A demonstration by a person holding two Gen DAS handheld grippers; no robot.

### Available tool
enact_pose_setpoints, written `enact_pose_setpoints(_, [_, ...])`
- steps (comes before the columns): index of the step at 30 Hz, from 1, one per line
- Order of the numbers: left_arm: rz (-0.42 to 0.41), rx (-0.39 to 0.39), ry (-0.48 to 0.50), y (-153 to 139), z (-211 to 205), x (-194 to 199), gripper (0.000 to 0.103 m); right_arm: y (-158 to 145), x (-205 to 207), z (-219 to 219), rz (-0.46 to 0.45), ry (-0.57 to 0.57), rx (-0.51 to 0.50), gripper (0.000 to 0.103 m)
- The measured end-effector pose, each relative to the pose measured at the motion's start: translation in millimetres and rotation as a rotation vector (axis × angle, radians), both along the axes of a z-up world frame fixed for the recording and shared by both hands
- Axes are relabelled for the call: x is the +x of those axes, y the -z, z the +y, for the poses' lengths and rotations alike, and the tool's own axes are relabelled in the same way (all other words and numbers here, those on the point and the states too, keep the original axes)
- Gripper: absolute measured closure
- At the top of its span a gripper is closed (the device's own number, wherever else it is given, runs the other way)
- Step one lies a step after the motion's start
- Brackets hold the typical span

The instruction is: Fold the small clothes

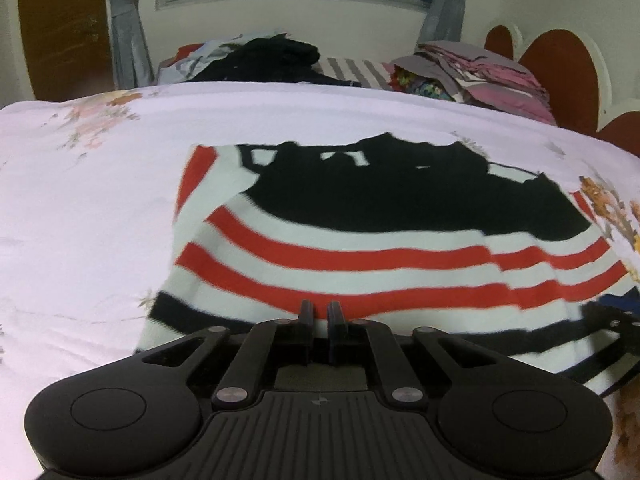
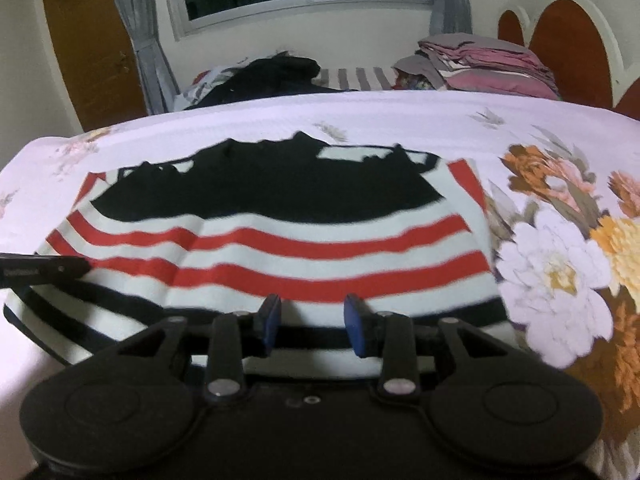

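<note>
We see the sweater (image 1: 360,248) spread flat on the bed (image 1: 80,220), black chest at the far side, red and white stripes nearer, black hem bands closest to us. Our left gripper (image 1: 321,314) sits over the near hem, its jaws nearly together with only a thin slit between, and we cannot tell whether cloth is pinched there. Our right gripper (image 2: 313,316) hovers at the same hem with jaws wide apart, holding nothing. Left of the sweater lies bare sheet; to its right, a flower print (image 2: 560,264). Beyond the far edge sit a dark heap (image 1: 276,56) and folded stack (image 1: 488,76).
</note>
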State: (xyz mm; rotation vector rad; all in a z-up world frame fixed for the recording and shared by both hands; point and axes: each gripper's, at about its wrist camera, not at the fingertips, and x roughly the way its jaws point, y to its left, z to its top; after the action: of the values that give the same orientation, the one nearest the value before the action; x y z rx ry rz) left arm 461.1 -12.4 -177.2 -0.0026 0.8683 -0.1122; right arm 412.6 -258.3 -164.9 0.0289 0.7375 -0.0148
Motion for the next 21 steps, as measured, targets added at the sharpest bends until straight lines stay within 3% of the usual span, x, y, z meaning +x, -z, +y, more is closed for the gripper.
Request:
enact_pose_setpoints(5, [-0.006, 0.009, -0.023, 4.1, 22.7, -6.2, 0.096, -1.1, -15.1, -18.4, -0.009, 0.055, -0.06, 0.069])
enact_pose_setpoints(8, [-0.002, -0.034, -0.043, 10.5, 36.9, -7.0, 0.096, 8.2, -19.9, -33.4, 0.016, 0.081, -0.063, 0.071])
enact_pose_setpoints(12, [0.009, -0.027, -0.053, 8.3, 34.2, -4.0, 0.096, 7.5, -17.4, -29.0, 0.025, 0.088, -0.081, 0.069])
enact_pose_setpoints(18, [0.036, -0.028, -0.079, -4.0, 34.0, -11.0, 0.096, -3.5, -25.6, -14.8, 0.008, 0.09, -0.011, 0.06])
enact_pose_setpoints(19, [0.044, -0.026, -0.08, -5.7, 34.2, -13.6, 0.095, -5.4, -26.5, -11.2, 0.005, 0.083, -0.003, 0.06])
enact_pose_setpoints(21, [0.051, -0.026, -0.075, -9.8, 35.2, -20.3, 0.085, -10.1, -27.7, -2.1, 0.001, 0.07, -0.006, 0.06])
